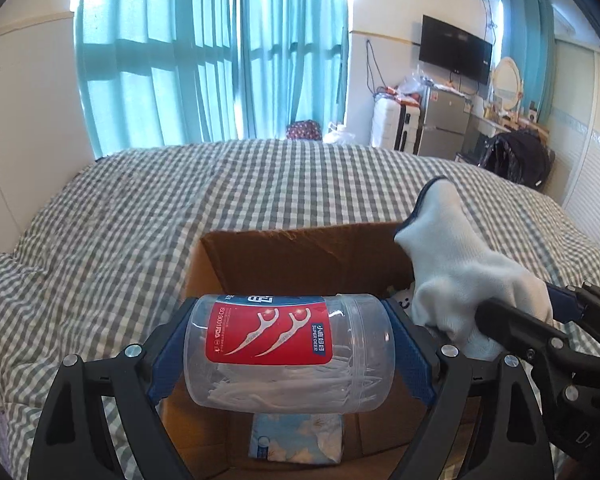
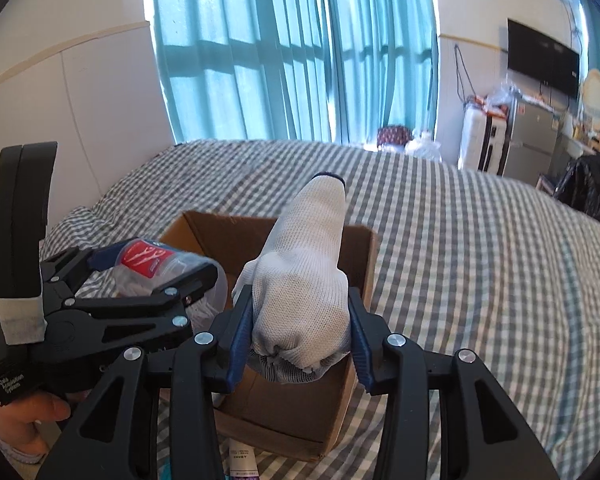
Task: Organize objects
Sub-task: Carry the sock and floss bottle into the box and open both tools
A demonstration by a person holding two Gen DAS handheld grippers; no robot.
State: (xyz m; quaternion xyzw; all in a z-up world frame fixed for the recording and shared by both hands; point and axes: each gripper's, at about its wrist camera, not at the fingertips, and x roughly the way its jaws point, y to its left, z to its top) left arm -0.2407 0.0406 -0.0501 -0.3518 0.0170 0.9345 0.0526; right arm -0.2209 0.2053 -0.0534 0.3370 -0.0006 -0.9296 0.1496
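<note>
Hovering over the cardboard box point(image 1: 300, 248), the left gripper point(image 1: 288, 354) clamps a floss-pick jar point(image 1: 288, 354) end to end. The right gripper point(image 2: 300, 332) squeezes a soft glove point(image 2: 304, 280). The jar looks light, rigid and slippery.

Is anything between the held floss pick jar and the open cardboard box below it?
Nothing visible blocks it. The clear plastic floss pick jar with the red label hangs over the open brown cardboard box, whose flaps are down. A light blue patterned packet already lies on the box floor.

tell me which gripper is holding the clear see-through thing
The left gripper: it clamps the clear floss-pick jar sideways. The right gripper holds a white glove.
</note>
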